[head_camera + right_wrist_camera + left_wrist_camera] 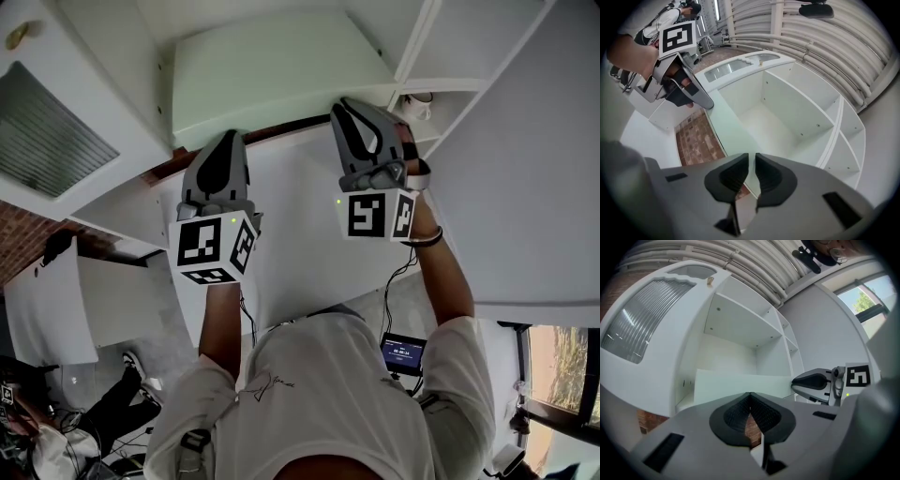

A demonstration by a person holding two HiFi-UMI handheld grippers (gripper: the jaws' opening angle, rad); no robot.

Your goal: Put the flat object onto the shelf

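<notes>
A pale green flat board [272,70] lies in the white shelf unit's [487,56] wide compartment, its near edge towards me. My left gripper [225,145] is at that edge on the left; in the left gripper view its tips [750,395] meet with nothing between them, and the board [736,383] is just ahead. My right gripper [361,117] is at the same edge further right. Its jaws [752,159] leave only a narrow slit; the board [736,131] runs ahead of them, not between the pads. The left gripper [686,89] touches the board's far corner.
A cabinet door with a ribbed glass pane [47,131] stands open at the left. Narrow side compartments [441,103] lie right of the board, one with a small white object [419,105]. Below are a small lit screen [403,352], cables and a seated person [112,403].
</notes>
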